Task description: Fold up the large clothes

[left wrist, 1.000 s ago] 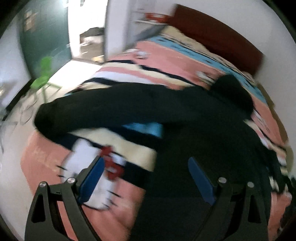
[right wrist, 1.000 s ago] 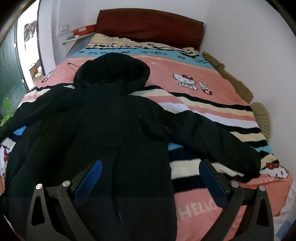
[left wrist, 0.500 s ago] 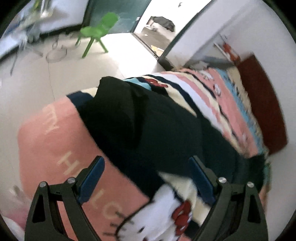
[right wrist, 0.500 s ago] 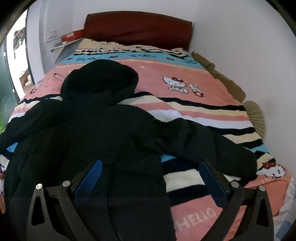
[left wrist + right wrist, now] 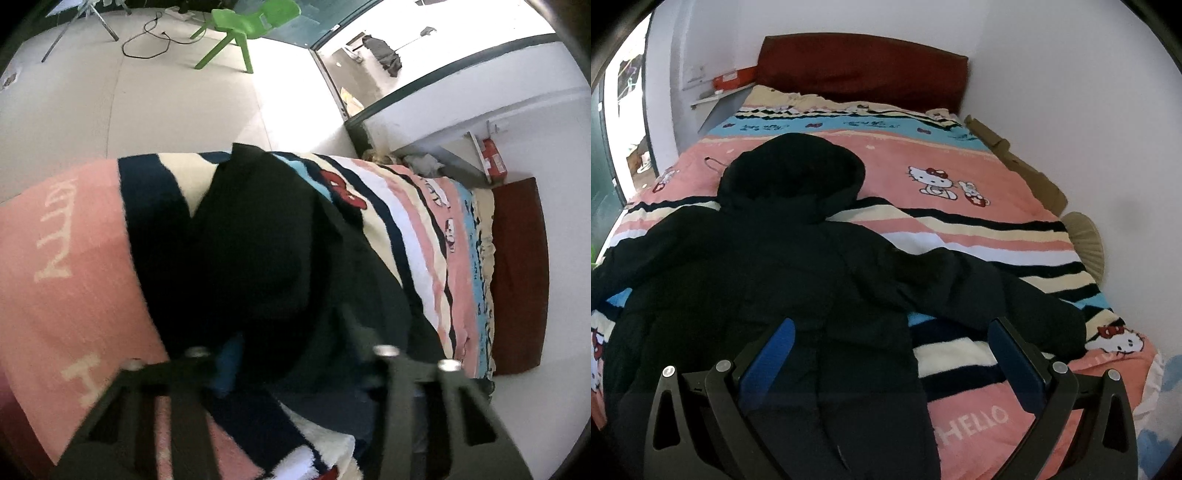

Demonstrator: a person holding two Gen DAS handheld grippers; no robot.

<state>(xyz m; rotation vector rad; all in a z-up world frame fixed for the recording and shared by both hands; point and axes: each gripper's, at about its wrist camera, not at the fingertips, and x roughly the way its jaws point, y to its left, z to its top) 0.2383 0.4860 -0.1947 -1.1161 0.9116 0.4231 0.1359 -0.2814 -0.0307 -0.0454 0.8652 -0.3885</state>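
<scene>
A large black hooded jacket (image 5: 783, 280) lies spread flat on the striped pink blanket (image 5: 960, 173), hood toward the headboard, sleeves stretched to both sides. My right gripper (image 5: 892, 354) is open and empty, hovering over the jacket's lower body and the base of the right sleeve (image 5: 1015, 310). In the left wrist view the left sleeve (image 5: 266, 251) fills the middle, its cuff at the bed's edge. My left gripper (image 5: 295, 354) is low over this sleeve, jaws apart with sleeve fabric bulging between them; the view is blurred and I cannot tell if they grip it.
A dark red headboard (image 5: 864, 70) and white walls bound the bed. A woven fan (image 5: 1086, 243) lies at the right edge by the wall. Left of the bed is tiled floor with a green plastic chair (image 5: 243, 26), cables and an open doorway (image 5: 369, 62).
My left gripper swung from the jacket's body out to the left sleeve end and dropped close onto it, its jaws narrowing. My right gripper rose slightly and stayed open.
</scene>
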